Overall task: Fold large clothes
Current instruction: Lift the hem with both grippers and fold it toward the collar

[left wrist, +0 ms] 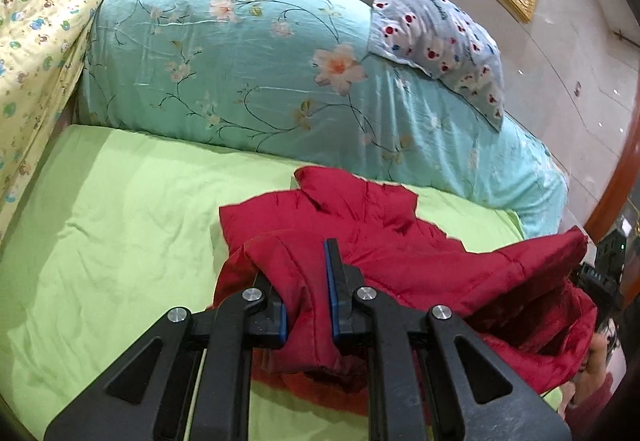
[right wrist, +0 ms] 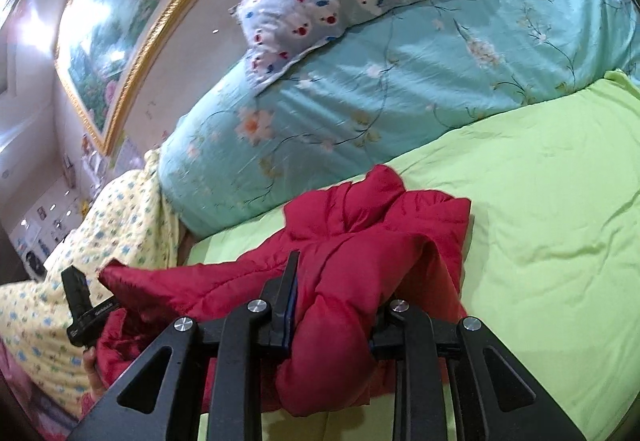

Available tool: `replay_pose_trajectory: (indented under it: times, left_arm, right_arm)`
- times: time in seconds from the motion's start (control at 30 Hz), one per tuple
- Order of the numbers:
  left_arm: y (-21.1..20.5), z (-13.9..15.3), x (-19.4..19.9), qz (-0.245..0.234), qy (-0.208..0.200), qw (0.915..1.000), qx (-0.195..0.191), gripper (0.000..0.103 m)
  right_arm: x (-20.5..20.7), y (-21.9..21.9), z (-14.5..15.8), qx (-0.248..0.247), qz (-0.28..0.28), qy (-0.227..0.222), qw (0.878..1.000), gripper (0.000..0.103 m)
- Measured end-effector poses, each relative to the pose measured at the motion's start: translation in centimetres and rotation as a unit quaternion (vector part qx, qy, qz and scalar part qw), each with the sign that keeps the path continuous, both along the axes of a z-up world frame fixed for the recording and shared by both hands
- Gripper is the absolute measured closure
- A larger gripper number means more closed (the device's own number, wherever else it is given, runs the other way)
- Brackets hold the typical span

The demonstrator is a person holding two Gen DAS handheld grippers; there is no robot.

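Observation:
A red padded jacket lies bunched on the lime green bed sheet, part of it lifted off the bed. My left gripper is shut on a thick fold of it; the fabric covers the left finger. In the right wrist view the same jacket stretches leftward. My right gripper is shut on another fold, with its right finger buried in the padding. At the left of that view, the left gripper's black finger shows at the jacket's far corner, with a person's hand just below it.
A teal floral duvet is rolled along the back of the bed, with a bear-print pillow on top. A yellow printed quilt is piled at the left. A gold-framed picture hangs on the wall behind.

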State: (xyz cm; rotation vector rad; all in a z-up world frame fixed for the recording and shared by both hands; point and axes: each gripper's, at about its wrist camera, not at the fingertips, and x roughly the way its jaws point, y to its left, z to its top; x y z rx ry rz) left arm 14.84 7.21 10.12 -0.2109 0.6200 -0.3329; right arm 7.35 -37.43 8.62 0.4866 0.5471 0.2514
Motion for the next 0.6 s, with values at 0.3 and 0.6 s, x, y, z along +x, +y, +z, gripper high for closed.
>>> replay_pose_trajectory:
  times: [0.3, 0.6]
  left_arm:
    - [-1.8, -1.3, 6.1, 0.031, 0.02, 0.9991, 0.02, 0.091]
    - [-2.2, -3.6, 9.8, 0.041, 0.048, 0.9977, 0.025, 0.09]
  right_arm:
    - [5.6, -1.6, -1.8, 0.027, -0.041, 0.017, 0.999, 0.078]
    - [8.6, -2.4, -3.6, 0.043, -0.06, 0.035, 0.997, 0.076]
